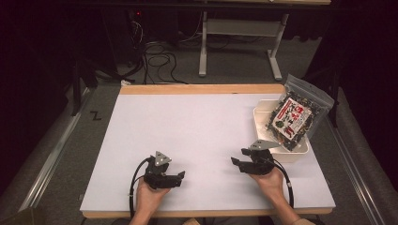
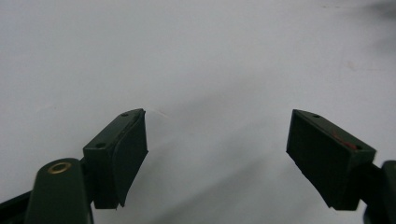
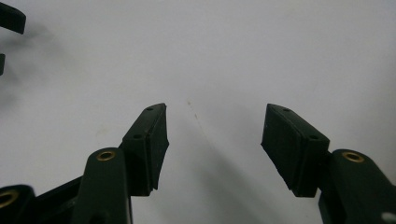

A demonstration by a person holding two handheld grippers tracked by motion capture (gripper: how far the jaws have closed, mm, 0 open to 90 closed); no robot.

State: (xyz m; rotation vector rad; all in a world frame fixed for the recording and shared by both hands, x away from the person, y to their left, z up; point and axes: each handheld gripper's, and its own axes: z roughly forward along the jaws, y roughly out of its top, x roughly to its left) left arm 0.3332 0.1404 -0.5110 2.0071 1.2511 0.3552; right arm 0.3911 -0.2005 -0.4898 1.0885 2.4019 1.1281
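Left gripper [image 1: 180, 176]: held low near the front edge of the table [image 1: 197, 126], left of the middle; jaws spread wide with nothing but bare white surface between them in the left gripper view [image 2: 217, 156].
Right gripper [image 1: 236, 163]: held near the front edge, right of the middle; jaws likewise apart and empty in the right gripper view [image 3: 215, 140].
Snack bag [image 1: 295, 117]: a clear zip pouch with a red-and-white label, propped in the white tray [image 1: 263, 123] at the right edge of the table, toward the far corner.
How the bag lies: tilted, its sealed top leaning out past the tray's far right rim, its lower end resting inside the tray.
Long axis: runs from the tray's front-left toward the far right corner of the table.
Direction from the right gripper: forward and to the right, with the tray's front-left corner just beside that hand.
Direction from the left gripper: well apart, across the table's middle toward the right.
Nearer hand: the right one, by a clear margin.
Likely next move: the right gripper has to turn outward and rise over the tray rim, then meet the bag across its short side.
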